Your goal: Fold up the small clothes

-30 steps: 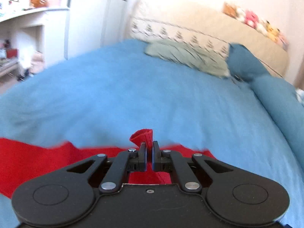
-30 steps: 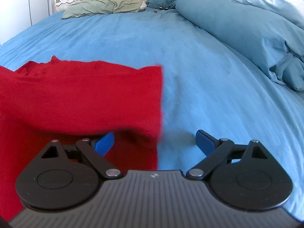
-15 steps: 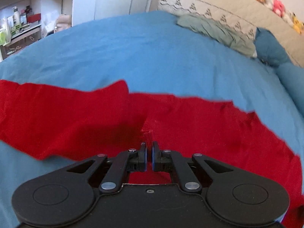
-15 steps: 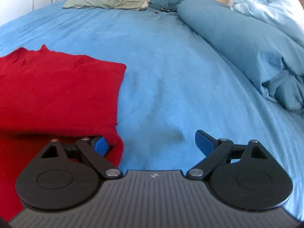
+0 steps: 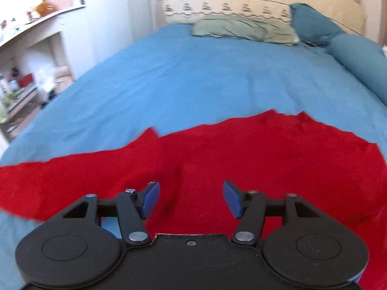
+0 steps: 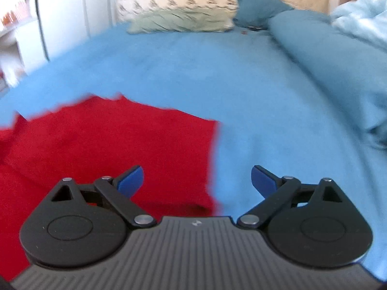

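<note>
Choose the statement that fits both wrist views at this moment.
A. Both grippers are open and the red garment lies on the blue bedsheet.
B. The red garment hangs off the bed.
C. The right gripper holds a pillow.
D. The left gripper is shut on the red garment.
A: the left gripper and right gripper show blue pads spread apart, gripping nothing, while the red garment rests on the blue bedsheet.

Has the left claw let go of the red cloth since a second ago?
Yes. The left claw was shut on a pinch of the red cloth; now it is open, the cloth flat on the blue bedsheet.
</note>
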Demonstrator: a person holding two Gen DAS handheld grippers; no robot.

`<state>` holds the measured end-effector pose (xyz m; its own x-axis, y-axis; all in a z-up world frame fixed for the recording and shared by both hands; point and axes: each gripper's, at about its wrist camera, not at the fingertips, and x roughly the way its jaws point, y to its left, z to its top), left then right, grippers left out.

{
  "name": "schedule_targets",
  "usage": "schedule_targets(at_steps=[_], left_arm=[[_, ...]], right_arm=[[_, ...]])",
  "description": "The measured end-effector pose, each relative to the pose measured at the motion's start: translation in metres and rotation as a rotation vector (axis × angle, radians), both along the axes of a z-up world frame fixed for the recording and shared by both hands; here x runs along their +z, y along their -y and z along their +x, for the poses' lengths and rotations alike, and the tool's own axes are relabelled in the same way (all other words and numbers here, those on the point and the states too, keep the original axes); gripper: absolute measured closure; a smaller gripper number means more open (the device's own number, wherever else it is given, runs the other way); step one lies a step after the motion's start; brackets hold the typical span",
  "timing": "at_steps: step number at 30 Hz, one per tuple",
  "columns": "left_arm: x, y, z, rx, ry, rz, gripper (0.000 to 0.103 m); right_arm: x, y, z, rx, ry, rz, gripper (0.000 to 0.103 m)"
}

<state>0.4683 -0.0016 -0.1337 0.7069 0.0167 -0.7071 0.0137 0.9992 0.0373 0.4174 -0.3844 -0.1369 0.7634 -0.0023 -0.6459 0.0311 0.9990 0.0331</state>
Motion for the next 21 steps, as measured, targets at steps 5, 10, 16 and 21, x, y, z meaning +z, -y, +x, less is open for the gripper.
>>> schedule_targets(at_steps=[5, 10, 16, 21], left_arm=[[-0.018, 0.023, 0.032, -0.028, -0.028, -0.032, 0.039], [-0.03, 0.03, 0.048, -0.05, -0.051, -0.034, 0.039], [-0.051, 0.027, 0.051, -0.02, -0.113, -0.033, 0.04], [-0.056, 0.03, 0.044, -0.033, -0.108, -0.005, 0.039]], right_arm=[[-0.041, -0.026, 0.03, -0.031, -0.105, 0.091, 0.0], [-0.056, -0.014, 0.014, -0.037, -0.138, 0.078, 0.0], [-0.019, -0.021, 0.048, 0.032, -0.026, 0.109, 0.0], [-0.045, -0.004, 0.114, -0.044, -0.077, 0.178, 0.0]])
